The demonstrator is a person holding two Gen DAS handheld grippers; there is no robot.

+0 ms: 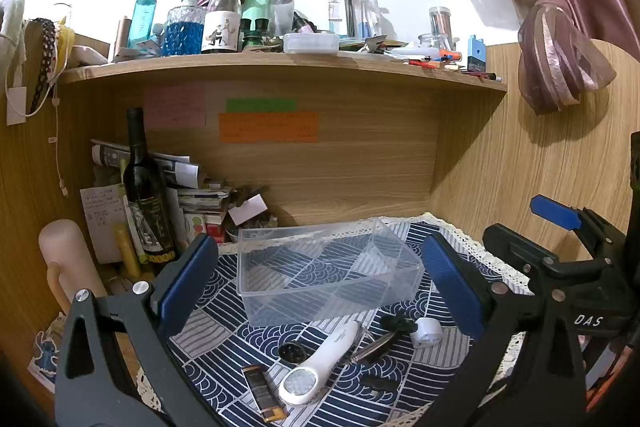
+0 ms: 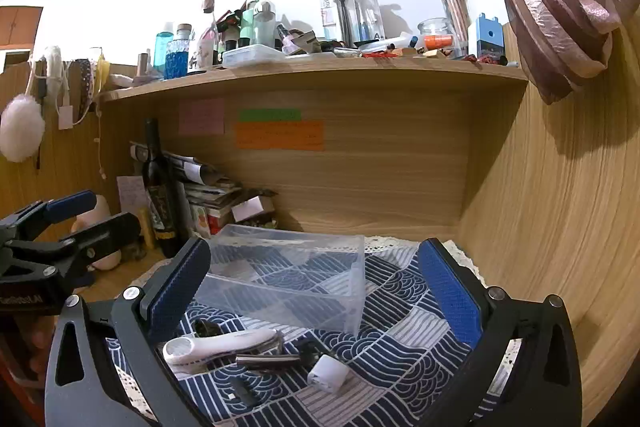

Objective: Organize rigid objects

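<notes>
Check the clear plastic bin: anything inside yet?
Empty. The clear plastic rectangular bin shows only the patterned cloth through its walls and floor.

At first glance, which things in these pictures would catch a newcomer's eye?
The clear plastic box stands empty in the middle of the blue patterned cloth. In front of it lies a white handheld device among small items. A dark wine bottle stands upright at the left, under the crowded shelf.

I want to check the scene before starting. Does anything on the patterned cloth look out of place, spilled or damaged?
Nothing looks spilled or broken. The clear plastic box stands upright and empty, while the small items lie loose in front of it: the white handheld device overlaps a dark metal clip, with the white cap beside them. Both grippers are open.
</notes>
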